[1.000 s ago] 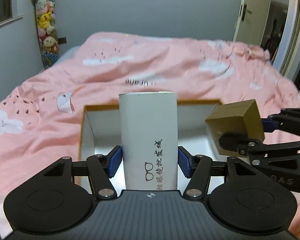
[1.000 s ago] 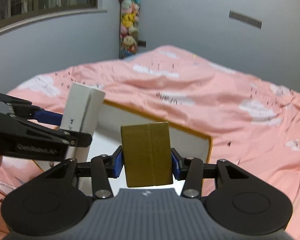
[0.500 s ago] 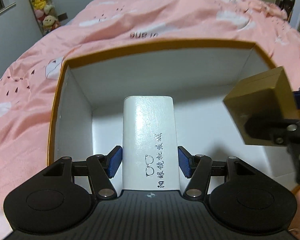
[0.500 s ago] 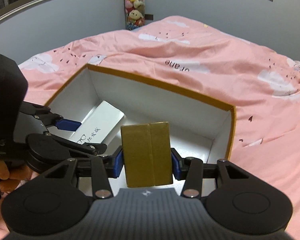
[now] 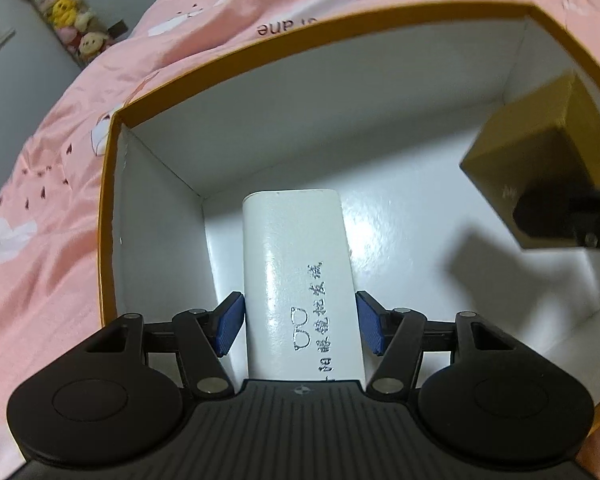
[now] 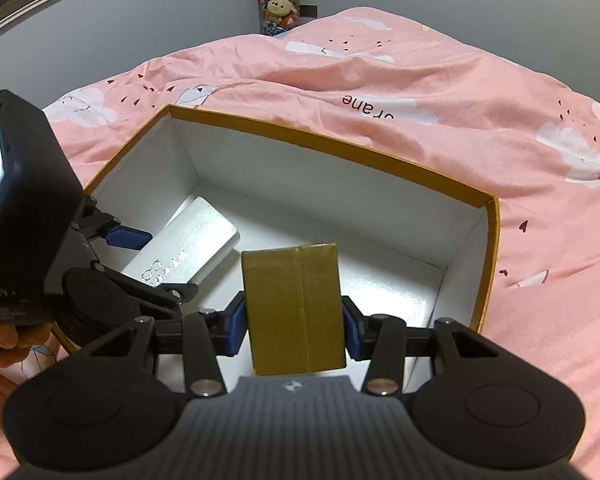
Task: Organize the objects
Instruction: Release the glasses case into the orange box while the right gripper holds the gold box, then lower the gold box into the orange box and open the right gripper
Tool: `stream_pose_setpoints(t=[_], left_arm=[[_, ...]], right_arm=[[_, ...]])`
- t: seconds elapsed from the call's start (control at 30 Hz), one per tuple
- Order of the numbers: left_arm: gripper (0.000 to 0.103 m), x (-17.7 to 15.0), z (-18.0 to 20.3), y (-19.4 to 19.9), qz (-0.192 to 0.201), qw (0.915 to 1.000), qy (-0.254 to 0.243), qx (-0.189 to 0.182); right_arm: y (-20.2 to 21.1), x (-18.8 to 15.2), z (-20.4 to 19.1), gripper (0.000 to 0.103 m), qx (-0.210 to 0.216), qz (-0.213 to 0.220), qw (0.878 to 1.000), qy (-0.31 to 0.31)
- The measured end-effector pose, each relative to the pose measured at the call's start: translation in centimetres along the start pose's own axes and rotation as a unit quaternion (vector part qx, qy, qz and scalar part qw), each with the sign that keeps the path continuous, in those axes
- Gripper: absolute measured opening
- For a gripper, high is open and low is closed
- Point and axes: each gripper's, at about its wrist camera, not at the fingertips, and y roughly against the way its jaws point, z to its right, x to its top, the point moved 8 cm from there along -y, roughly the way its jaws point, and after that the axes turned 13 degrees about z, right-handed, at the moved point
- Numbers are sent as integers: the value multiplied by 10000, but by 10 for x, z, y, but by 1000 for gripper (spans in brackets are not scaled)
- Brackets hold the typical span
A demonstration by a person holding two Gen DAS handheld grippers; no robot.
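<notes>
The left claw (image 5: 299, 326) reaches down into the open box (image 5: 107, 208), a white-lined carton with an orange-brown rim that sits on the pink bed cover (image 6: 420, 92). Its jaws have just been opening: the white glasses case (image 5: 298, 280) lies between the 2 blue pads (image 5: 229, 324), and a thin gap shows on each side, so the pads no longer press on it. The case lies near the box's left wall, its far end close to the back corner; whether it rests flat on the box floor is hard to tell. The right claw (image 6: 294, 326) stands about half open and clamps the gold-brown box (image 6: 296, 312), both pads flat against its sides. That box hangs inside the carton's right part, above the white floor.
</notes>
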Motion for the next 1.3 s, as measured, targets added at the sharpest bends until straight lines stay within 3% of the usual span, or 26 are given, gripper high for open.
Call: stream_pose_setpoints(t=[0.2, 0.33, 0.57, 0.77, 0.9, 1.07, 1.3], left_arm=[[68, -6, 4, 3, 74, 9980, -550, 302], [66, -7, 4, 7, 152, 9989, -397, 187], [66, 8, -17, 30, 603, 9954, 622, -415], [66, 24, -44, 51, 1123, 9816, 1416, -618], [65, 35, -65, 56, 1368, 9741, 1727, -511], [66, 37, -93, 61, 1543, 9653, 2056, -466], [65, 26, -126, 48, 1398, 9539, 2611, -491]], right_arm=[[0, -1, -1, 49, 39, -67, 10000, 29], [1, 0, -3, 49, 67, -89, 9999, 62], [2, 3, -7, 49, 68, -131, 9993, 341], [0, 11, -19, 49, 117, -115, 9963, 844], [-5, 20, -31, 49, 163, -46, 9910, 1331], [-16, 29, -47, 49, 284, 46, 9803, 1955], [-39, 38, -66, 49, 330, 232, 9515, 3050]])
